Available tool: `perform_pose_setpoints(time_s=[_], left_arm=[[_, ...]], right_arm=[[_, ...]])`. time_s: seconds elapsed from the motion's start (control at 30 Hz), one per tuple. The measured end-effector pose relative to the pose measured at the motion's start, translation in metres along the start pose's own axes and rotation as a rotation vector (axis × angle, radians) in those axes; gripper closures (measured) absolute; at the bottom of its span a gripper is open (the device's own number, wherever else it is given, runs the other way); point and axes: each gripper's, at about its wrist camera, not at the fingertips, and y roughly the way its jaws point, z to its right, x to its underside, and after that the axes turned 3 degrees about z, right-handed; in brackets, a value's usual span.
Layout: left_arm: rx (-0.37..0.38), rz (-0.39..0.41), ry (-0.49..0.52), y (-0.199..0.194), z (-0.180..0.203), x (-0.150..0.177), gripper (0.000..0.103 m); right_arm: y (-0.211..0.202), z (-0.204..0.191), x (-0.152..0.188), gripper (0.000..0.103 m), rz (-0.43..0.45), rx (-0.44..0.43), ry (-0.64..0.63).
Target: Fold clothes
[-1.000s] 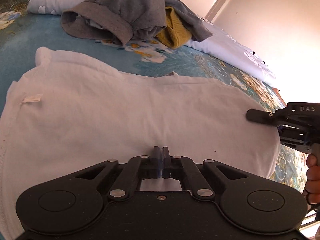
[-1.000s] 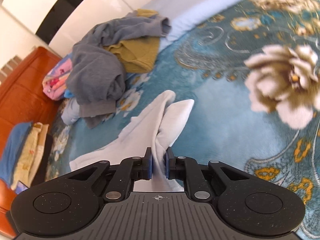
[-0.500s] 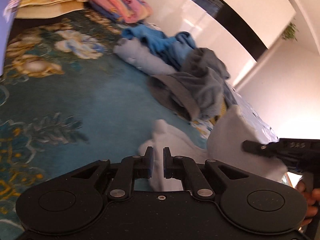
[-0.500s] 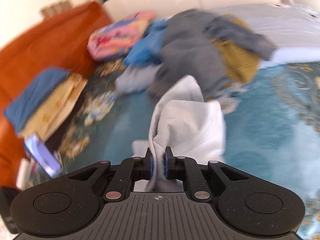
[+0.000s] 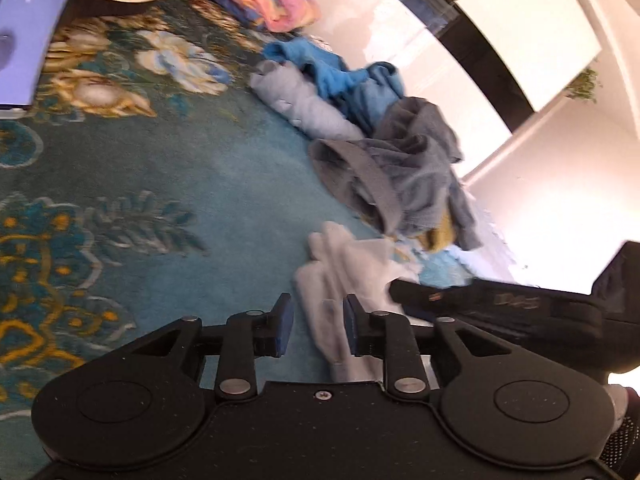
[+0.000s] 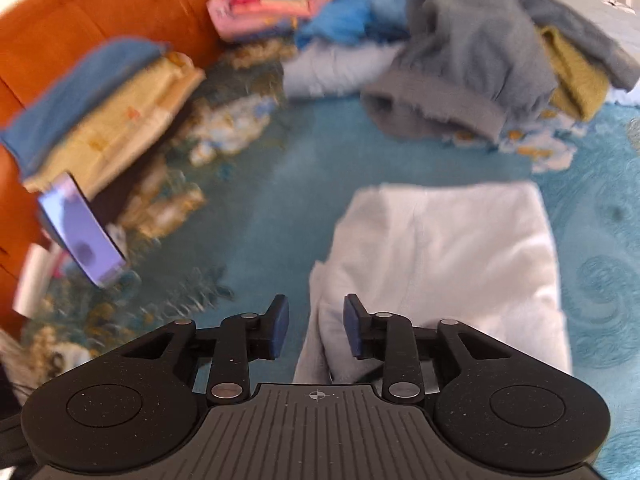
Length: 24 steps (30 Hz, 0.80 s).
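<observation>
A white garment [image 6: 448,264] lies folded over on the teal floral bedspread [image 6: 300,168]. My right gripper [image 6: 314,326] stands over its left edge. Its jaws are opening, with a fold of the white cloth loose between them, next to the right pad. In the left wrist view the same white garment [image 5: 340,280] looks bunched. My left gripper [image 5: 318,328] is opening too, and the cloth hangs slack beside its right pad. The right gripper [image 5: 500,308] shows close by on the right, its tip over the cloth.
A heap of grey, blue and mustard clothes [image 6: 472,60] lies beyond the white garment. Folded blue and yellow items [image 6: 100,112] and a pink bundle [image 6: 272,4] rest against an orange backrest [image 6: 80,12]. A phone [image 6: 80,236] leans at the left.
The white garment was spread flat; both grippers, shut on its edge, carried that edge over to the left. Their jaws have now parted and the cloth sits loose between them.
</observation>
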Motion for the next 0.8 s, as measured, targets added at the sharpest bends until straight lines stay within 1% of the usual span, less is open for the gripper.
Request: perform_pose_setpoints(time_s=[0.03,0.07,0.13,0.17,0.23,0.27,0.3,0.33,0.4,0.43,0.47,0.5,0.53,0.6,0.63,0.67,0.73,0.8], left_arm=[[0.017,-0.003,0.014,0.002,0.005,0.000,0.066],[0.033,-0.007,0.026,0.006,0.009,0.000,0.062],[0.054,-0.024,0.043,0.015,0.019,0.001,0.062],[0.069,-0.034,0.062,0.019,0.026,0.001,0.062],[0.099,-0.055,0.114,0.028,0.041,0.002,0.061],[0.113,-0.067,0.151,0.032,0.050,0.002,0.058],[0.128,-0.079,0.191,0.035,0.060,0.002,0.056],[0.141,-0.094,0.228,0.040,0.070,0.001,0.052],[0.174,-0.116,0.294,0.049,0.088,0.003,0.051],[0.197,-0.129,0.332,0.055,0.096,0.005,0.047],[0.208,-0.143,0.378,0.061,0.104,0.008,0.044],[0.193,-0.154,0.422,0.068,0.110,0.012,0.044],[0.171,-0.164,0.464,0.074,0.116,0.016,0.046],[0.149,-0.164,0.508,0.081,0.120,0.022,0.057],[0.148,-0.160,0.506,0.081,0.118,0.024,0.077],[0.153,-0.162,0.491,0.080,0.115,0.023,0.102],[0.160,-0.149,0.459,0.071,0.107,0.022,0.101],[0.159,-0.116,0.458,0.054,0.098,0.019,0.101]], right_arm=[[-0.013,0.010,0.000,0.070,0.037,-0.009,0.032],[-0.026,0.022,0.001,0.067,0.070,-0.005,0.066],[-0.045,0.043,0.006,0.067,0.114,0.020,0.100],[-0.053,0.054,0.010,0.067,0.127,0.049,0.113],[-0.061,0.075,0.021,0.066,0.122,0.107,0.153],[-0.065,0.085,0.027,0.066,0.118,0.117,0.188],[-0.068,0.096,0.034,0.066,0.116,0.119,0.227],[-0.072,0.106,0.041,0.066,0.116,0.122,0.267],[-0.078,0.121,0.053,0.065,0.118,0.134,0.328],[-0.078,0.125,0.058,0.065,0.117,0.137,0.349],[-0.077,0.129,0.062,0.065,0.117,0.140,0.368],[-0.077,0.131,0.066,0.065,0.114,0.142,0.381],[-0.076,0.134,0.068,0.065,0.110,0.144,0.390],[-0.074,0.138,0.069,0.066,0.110,0.144,0.398],[-0.074,0.140,0.069,0.065,0.113,0.144,0.398],[-0.074,0.141,0.068,0.065,0.116,0.144,0.397],[-0.076,0.144,0.069,0.063,0.124,0.137,0.399],[-0.077,0.148,0.071,0.063,0.125,0.129,0.403]])
